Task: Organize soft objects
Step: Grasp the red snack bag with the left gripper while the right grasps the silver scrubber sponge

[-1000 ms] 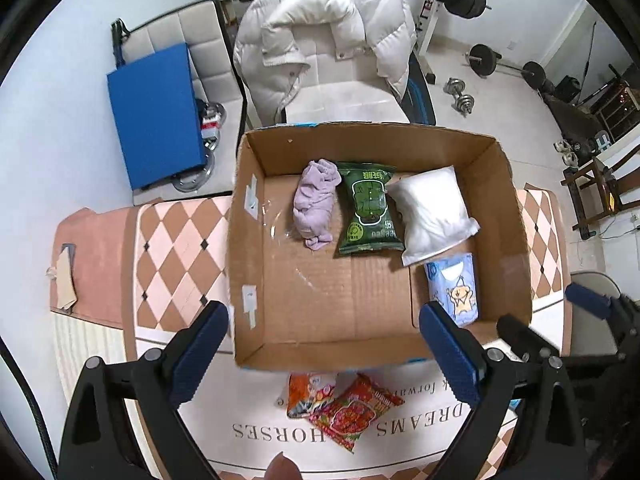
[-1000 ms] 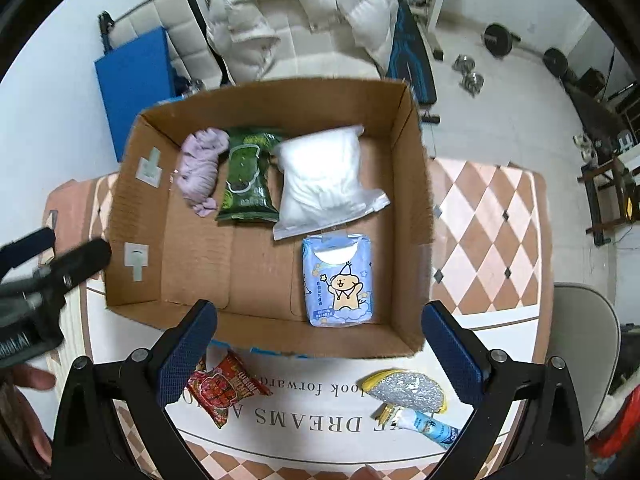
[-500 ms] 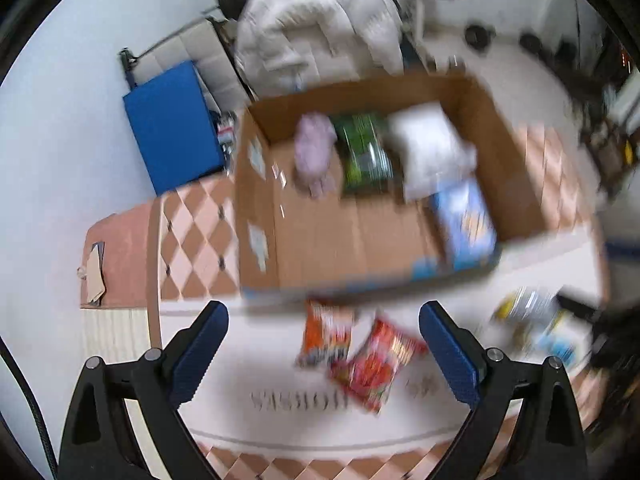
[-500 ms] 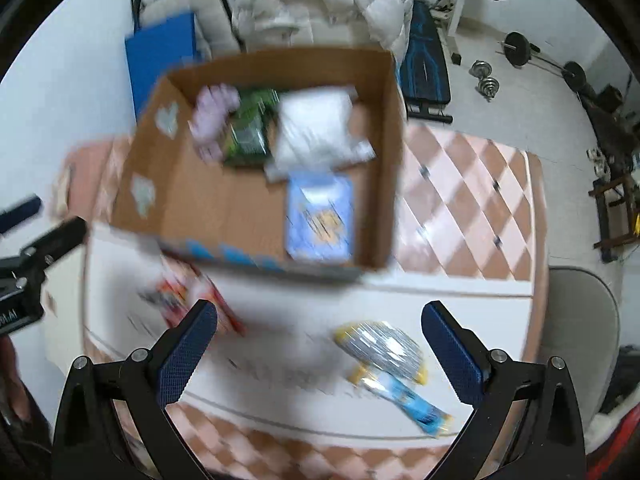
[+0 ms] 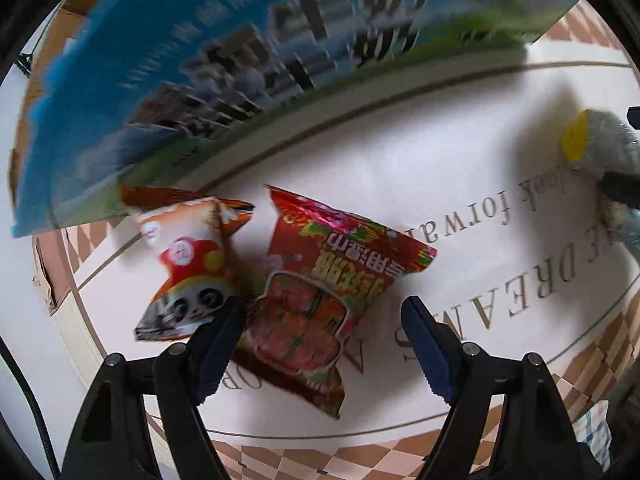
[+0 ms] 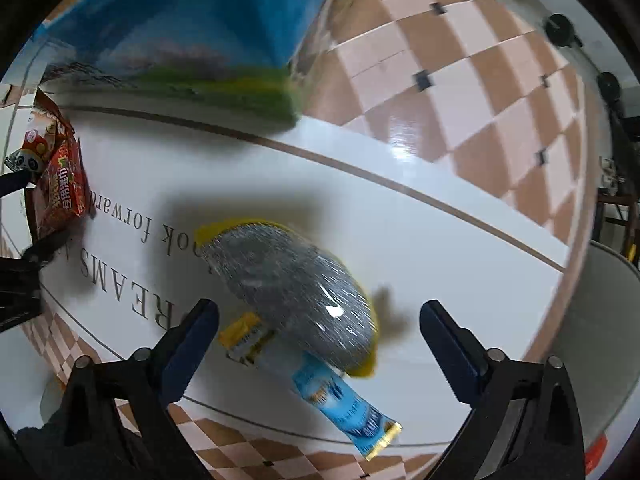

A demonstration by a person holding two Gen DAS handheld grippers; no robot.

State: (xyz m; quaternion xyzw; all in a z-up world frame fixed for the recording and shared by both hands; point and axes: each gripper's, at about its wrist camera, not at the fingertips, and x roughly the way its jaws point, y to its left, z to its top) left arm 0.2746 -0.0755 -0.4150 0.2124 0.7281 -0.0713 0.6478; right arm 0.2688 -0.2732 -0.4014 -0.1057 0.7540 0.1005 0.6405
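Note:
A red snack packet (image 5: pixel 320 292) lies on the white lettered mat (image 5: pixel 460 160), overlapping an orange panda packet (image 5: pixel 188 264). My left gripper (image 5: pixel 322 316) points down over the red packet, which is between its closing jaws. The right pad is still clear of it. A silver scouring pad in yellow-edged wrap (image 6: pixel 296 288) lies on a blue and yellow stick packet (image 6: pixel 332 396). My right gripper (image 6: pixel 318 312) hangs over the pad with its jaws closing, and neither pad touches it. The left gripper's fingers (image 6: pixel 44 248) straddle the red packet (image 6: pixel 64 188) at the left edge.
The cardboard box's blue printed outer wall (image 5: pixel 240 60) rises just behind the packets, and its corner (image 6: pixel 200 28) stands behind the pad. Pink checkered tiles (image 6: pixel 460 80) lie to the right of the mat. A grey rounded seat (image 6: pixel 600 320) is at the far right.
Both grippers have dropped from above the open box to just over the mat in front of it. The box's inside has left view, and both pairs of jaws have narrowed.

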